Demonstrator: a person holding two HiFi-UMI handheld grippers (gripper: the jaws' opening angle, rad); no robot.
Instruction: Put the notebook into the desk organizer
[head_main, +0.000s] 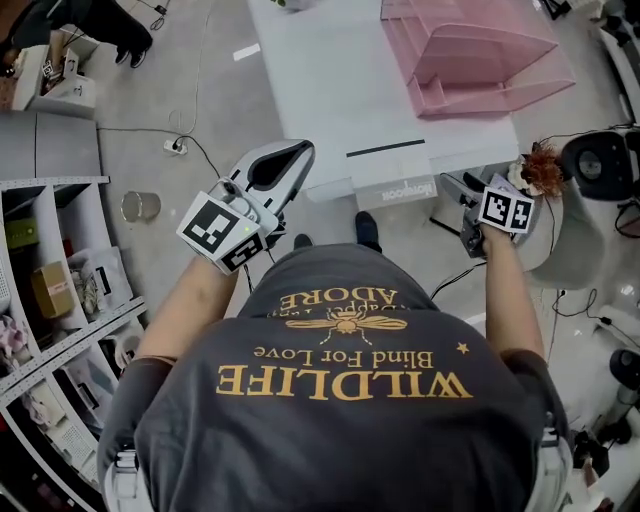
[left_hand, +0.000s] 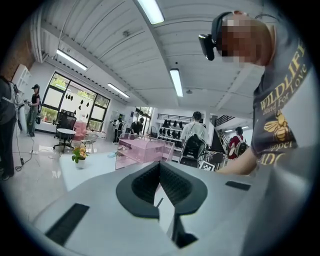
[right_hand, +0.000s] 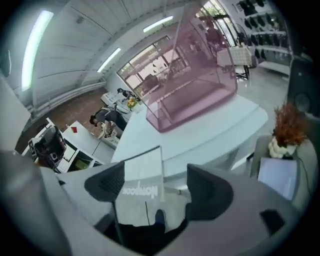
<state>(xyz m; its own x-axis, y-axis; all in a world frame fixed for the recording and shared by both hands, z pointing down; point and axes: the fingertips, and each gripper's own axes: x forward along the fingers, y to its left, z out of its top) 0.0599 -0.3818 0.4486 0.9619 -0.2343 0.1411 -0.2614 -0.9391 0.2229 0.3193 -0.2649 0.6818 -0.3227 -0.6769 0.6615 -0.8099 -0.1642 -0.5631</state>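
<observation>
The thin white notebook with grey lettering on its cover (head_main: 385, 170) lay flat at the near edge of the white surface (head_main: 320, 80), its lettered end jutting past the edge. It was well short of the translucent pink plastic desk organizer (head_main: 480, 50) at the far right corner.

It looked light and slim, with a smooth cover that could slip. It would probably sag if pinched by one corner. The overhanging edge seemed the obvious place to take it, near the middle, since a jaw could slide underneath there.

The right tool (right_hand: 159, 186) had its jaws spread wide and gripped nothing. The notebook showed in the gap beyond them, untouched. The left tool (head_main: 303, 150) was raised beside the notebook's left end, its pads met at the tips and it held nothing.

Only the right gripper view showed the overhang from below, with a shoe and floor beneath it. The head view alone laid out both tools against the notebook and the organizer's slanted trays. The left gripper view missed the notebook entirely (it showed the organizer and people across the room).
</observation>
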